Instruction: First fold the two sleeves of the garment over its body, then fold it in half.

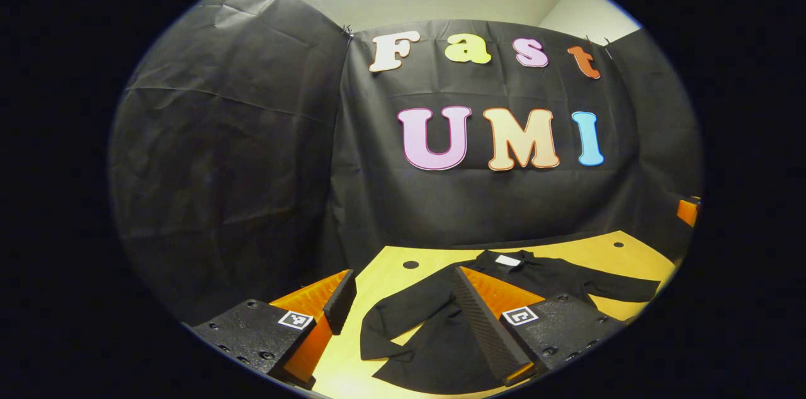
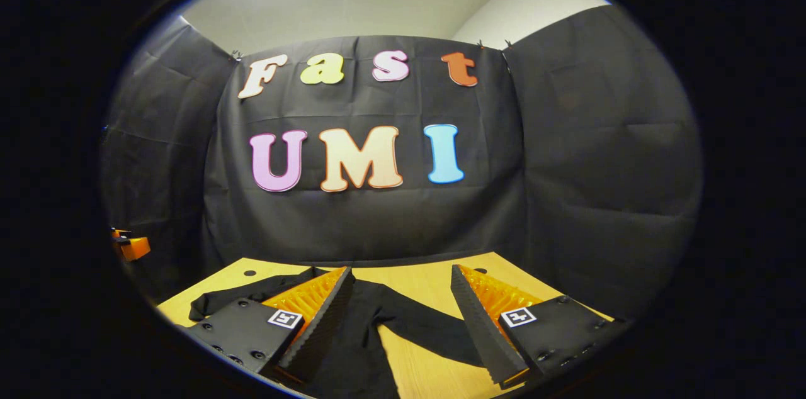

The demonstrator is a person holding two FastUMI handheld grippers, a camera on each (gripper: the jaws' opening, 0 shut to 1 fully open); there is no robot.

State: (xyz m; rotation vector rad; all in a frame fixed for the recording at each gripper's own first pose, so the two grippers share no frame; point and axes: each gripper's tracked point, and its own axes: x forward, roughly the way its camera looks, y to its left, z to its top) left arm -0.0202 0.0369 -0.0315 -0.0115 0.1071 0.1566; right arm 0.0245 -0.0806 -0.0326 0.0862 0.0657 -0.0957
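A black long-sleeved garment (image 1: 441,348) lies flat on the yellow wooden table (image 1: 604,248), its collar with a white tag (image 1: 507,260) at the far end. One sleeve (image 1: 393,314) curves toward the near left, the other sleeve (image 1: 620,289) stretches out to the right. My left gripper (image 1: 403,276) hovers open above that near-left sleeve, with nothing between its fingers. In the right gripper view the garment (image 2: 359,342) lies below, one sleeve (image 2: 428,326) running rightward between the fingers. My right gripper (image 2: 401,273) is open above it and holds nothing.
Black cloth walls close the booth on three sides behind the table (image 2: 434,286). Small round holes (image 1: 410,264) mark the tabletop. An orange object (image 1: 687,210) shows at the right edge of the left gripper view, and another orange object (image 2: 129,247) at the left edge of the right gripper view.
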